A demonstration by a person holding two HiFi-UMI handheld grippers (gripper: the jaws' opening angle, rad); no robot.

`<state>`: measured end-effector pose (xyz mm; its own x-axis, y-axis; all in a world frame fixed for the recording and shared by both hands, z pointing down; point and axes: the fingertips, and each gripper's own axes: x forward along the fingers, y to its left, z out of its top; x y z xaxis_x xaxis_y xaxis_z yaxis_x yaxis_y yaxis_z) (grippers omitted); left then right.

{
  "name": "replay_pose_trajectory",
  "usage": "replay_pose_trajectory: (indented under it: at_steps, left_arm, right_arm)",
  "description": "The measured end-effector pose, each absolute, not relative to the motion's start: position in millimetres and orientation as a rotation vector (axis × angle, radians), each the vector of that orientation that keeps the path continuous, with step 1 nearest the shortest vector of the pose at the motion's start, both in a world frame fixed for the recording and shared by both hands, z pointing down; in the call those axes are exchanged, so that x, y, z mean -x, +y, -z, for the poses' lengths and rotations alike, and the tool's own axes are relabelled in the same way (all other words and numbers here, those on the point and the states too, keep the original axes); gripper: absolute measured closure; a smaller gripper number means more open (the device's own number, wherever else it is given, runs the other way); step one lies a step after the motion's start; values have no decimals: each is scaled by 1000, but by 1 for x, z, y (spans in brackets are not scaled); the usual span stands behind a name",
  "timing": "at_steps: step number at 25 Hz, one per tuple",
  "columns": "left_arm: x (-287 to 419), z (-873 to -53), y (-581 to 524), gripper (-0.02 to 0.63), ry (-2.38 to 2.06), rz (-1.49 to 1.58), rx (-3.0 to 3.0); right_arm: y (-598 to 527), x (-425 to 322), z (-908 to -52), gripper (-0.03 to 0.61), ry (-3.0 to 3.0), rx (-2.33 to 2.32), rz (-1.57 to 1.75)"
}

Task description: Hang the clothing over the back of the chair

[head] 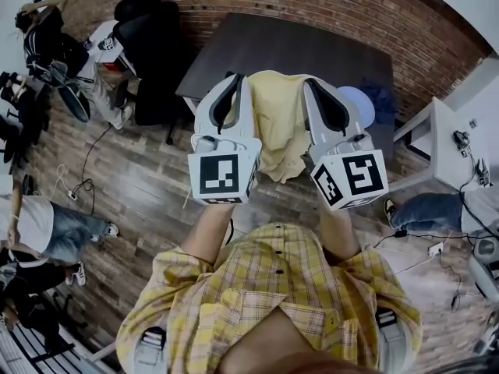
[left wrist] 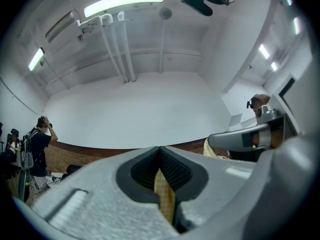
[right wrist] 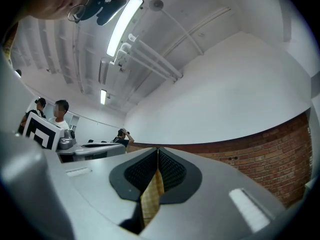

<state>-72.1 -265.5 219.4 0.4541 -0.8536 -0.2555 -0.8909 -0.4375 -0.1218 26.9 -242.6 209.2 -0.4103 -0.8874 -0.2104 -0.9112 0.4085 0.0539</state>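
Both jaws are closed tight on the garment (head: 277, 131). Your left gripper (head: 236, 84) and right gripper (head: 312, 86) each pinch a thin fold of its top edge, so it hangs between them, raised in front of you, near side of the table (head: 312, 49). The chair (head: 152, 37) is far left. Risk: the thin pinch slips on the swing over, or the loose hem snags the chair and bunches.

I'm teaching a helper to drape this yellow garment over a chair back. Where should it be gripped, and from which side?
Along one edge at two spread points, from the person's side, as now: the left gripper and right gripper are each shut on a fold of the yellow garment. The limp cloth sags between and below them, so it would likely stay open for draping.
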Motion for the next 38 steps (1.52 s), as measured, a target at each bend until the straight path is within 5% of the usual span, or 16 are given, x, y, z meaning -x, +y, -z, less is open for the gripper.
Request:
replay_pose_trajectory:
  at_steps: [38]
  left_arm:
    - [64,-144,-358,611,1540,-294,2309]
  right_arm:
    - [-335,-53,-132,565,2365,1670,-462]
